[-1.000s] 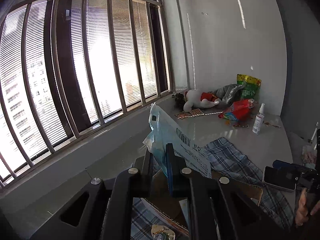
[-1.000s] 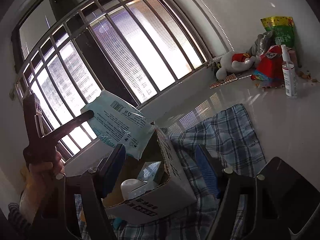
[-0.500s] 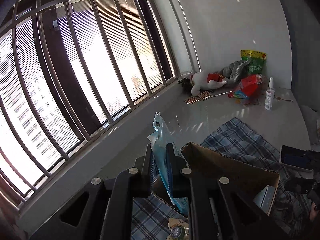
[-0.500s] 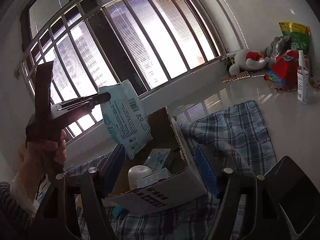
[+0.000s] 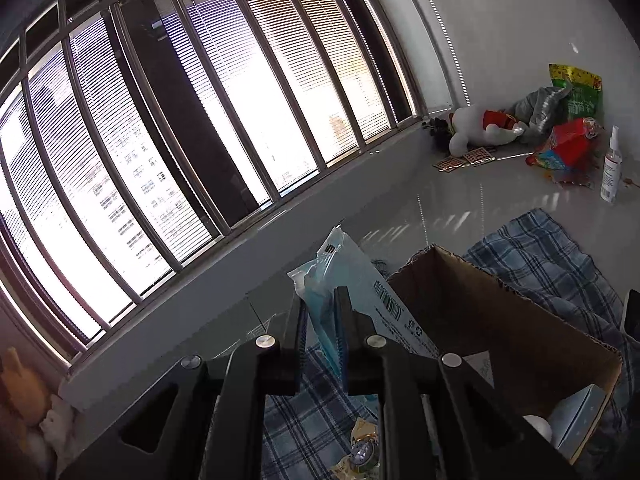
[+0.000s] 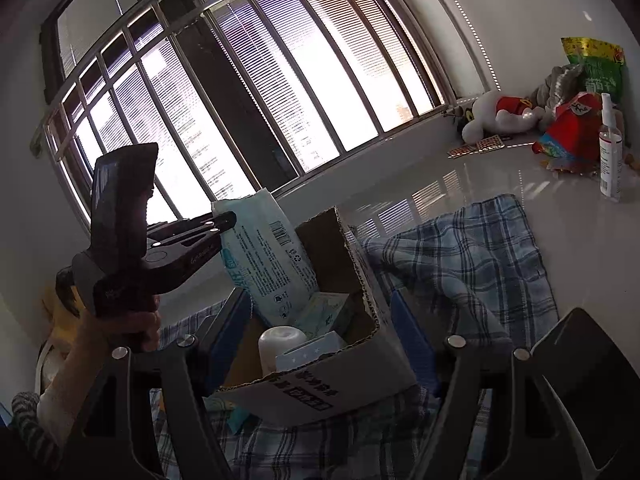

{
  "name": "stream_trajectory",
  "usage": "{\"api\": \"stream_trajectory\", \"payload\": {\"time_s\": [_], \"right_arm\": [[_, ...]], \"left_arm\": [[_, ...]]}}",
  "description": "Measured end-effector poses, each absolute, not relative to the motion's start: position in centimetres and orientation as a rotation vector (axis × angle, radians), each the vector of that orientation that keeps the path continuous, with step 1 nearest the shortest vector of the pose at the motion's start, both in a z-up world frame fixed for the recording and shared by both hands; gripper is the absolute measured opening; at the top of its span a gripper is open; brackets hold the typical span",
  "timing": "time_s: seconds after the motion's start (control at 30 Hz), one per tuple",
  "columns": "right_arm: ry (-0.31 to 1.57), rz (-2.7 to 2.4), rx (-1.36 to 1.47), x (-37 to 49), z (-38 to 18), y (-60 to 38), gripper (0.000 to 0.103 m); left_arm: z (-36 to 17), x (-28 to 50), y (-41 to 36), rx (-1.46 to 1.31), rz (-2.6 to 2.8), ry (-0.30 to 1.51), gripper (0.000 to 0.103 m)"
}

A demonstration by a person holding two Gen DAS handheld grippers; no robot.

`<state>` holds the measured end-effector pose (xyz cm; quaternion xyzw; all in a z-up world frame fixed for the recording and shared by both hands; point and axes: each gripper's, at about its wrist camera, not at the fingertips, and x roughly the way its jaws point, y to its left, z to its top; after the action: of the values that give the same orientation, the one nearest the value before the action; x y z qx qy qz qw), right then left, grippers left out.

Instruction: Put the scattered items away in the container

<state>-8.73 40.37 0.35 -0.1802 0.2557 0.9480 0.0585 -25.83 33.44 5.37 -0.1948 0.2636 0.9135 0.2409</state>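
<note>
A light blue wipes packet (image 5: 360, 276) stands upright between the fingers of my left gripper (image 5: 320, 298). The jaws are opening while the pads still touch it. From the right wrist view, that left gripper (image 6: 230, 220) holds the packet (image 6: 264, 264) by its top edge, with the lower end down inside the open cardboard box (image 6: 320, 392). The box (image 5: 500, 308) also holds a white bottle (image 6: 280, 340) and tissue packs (image 6: 324, 312). My right gripper (image 6: 320, 296) is open, its blue pads on either side of the box's near end.
The box sits on a blue plaid cloth (image 6: 472, 248) on a white sill beside a barred window. In the far corner lie a plush toy (image 6: 500, 116), a red bag (image 6: 572, 132), a green snack bag (image 6: 600, 68) and a spray bottle (image 6: 610, 152). A small wrapped item (image 5: 360, 452) lies on the cloth.
My left gripper has sunk and tipped downward, and the packet went from hanging above the box to standing with its lower end inside. The right gripper stayed almost still.
</note>
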Motion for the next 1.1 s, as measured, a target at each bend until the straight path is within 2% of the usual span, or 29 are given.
{"api": "stream_trajectory", "payload": {"time_s": [0.07,0.1,0.13,0.2,0.33,0.4,0.53,0.6,0.67,0.73,0.8,0.83,0.93,1.03,1.1], "right_arm": [[0.770,2.871,-0.541,-8.7,0.4,40.3,0.070],[0.767,2.871,-0.543,-8.7,0.3,40.3,0.070],[0.765,2.872,-0.548,-8.7,0.3,40.2,0.070],[0.760,2.875,-0.558,-8.9,0.3,40.2,0.070],[0.751,2.883,-0.559,-8.8,0.3,40.0,0.070],[0.746,2.891,-0.548,-8.7,0.4,40.0,0.070],[0.725,2.922,-0.510,-8.4,0.7,39.7,0.071],[0.677,2.979,-0.501,-8.4,1.1,38.9,0.075],[0.557,3.074,-0.500,-8.4,1.6,37.2,0.085],[0.438,3.154,-0.489,-8.1,2.0,35.2,0.085],[0.399,3.278,-0.512,-8.0,2.3,33.2,0.087],[0.379,3.346,-0.540,-7.9,2.4,32.1,0.091],[0.143,3.482,-0.600,-6.9,2.7,27.9,0.095],[-0.169,3.456,-0.658,-6.2,2.1,23.2,0.100],[-0.285,3.399,-0.737,-6.8,1.1,20.9,0.100]], "left_arm": [[4.8,-25.4,33.4,-0.528,2.521,0.745,0.019],[4.5,-25.4,33.5,-0.534,2.530,0.767,0.035],[4.1,-25.4,33.5,-0.536,2.548,0.795,0.064],[3.8,-25.2,33.1,-0.478,2.625,0.832,0.097],[5.5,-23.9,30.2,-0.349,2.701,0.694,0.098],[6.5,-23.1,28.5,-0.300,2.753,0.648,0.103],[7.9,-21.8,24.1,-0.270,2.814,0.542,0.103],[7.5,-20.2,21.5,-0.303,2.834,0.492,0.103],[6.2,-18.6,18.2,-0.421,2.851,0.429,0.103],[4.7,-17.3,14.7,-0.586,2.866,0.362,0.103],[3.7,-16.4,11.1,-0.741,2.869,0.235,0.103],[3.4,-15.9,9.3,-0.789,2.876,0.151,0.103],[3.3,-14.3,4.7,-0.801,2.940,-0.014,0.103],[2.7,-13.3,2.3,-0.759,2.994,0.013,0.103],[2.2,-13.1,1.9,-0.764,2.993,0.098,0.103]]}}
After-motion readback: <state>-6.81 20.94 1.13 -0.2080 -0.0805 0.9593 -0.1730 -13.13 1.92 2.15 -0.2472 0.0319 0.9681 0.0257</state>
